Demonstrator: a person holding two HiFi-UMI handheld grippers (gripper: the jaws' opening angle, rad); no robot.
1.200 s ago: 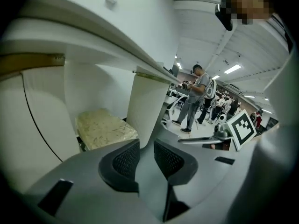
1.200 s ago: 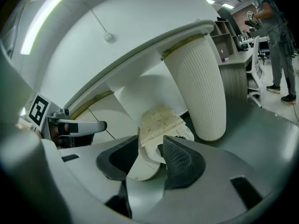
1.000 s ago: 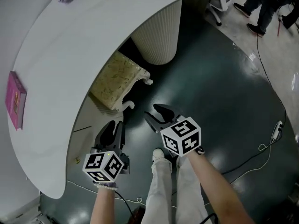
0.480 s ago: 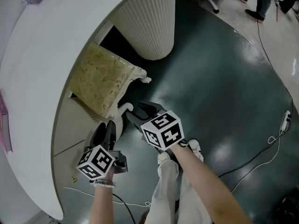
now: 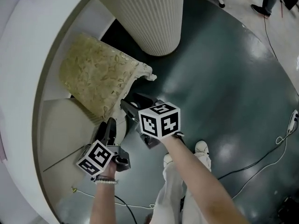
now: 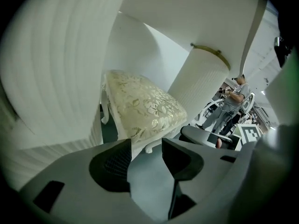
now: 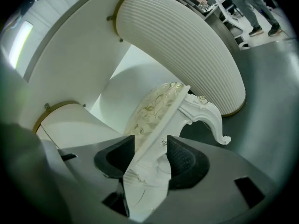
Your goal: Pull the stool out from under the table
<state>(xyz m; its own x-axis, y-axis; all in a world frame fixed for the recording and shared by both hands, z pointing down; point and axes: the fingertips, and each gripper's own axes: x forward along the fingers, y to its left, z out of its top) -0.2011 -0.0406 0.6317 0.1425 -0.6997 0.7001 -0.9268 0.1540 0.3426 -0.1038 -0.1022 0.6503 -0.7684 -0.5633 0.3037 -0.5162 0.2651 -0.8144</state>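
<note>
Under table (image 5: 18, 78) edge, on floor (image 5: 224, 87), near-left of pedestal (image 5: 149, 17): stool (image 5: 93, 76). Nearer, to the right: shoe (image 5: 201, 148).

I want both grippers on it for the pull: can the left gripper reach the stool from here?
Probably yes. The left gripper has its jaws opening with nothing between them, and the stool stands just ahead of them, its near edge facing the jaws with nothing visible in the way.

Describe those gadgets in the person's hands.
Left gripper and right gripper: dark grey, two opening jaws with mesh-textured pads, plus a white cube bearing black square markers. The stool's frame sits between the right jaws, nothing between the left. A beaded bracelet circles the left wrist.
</note>
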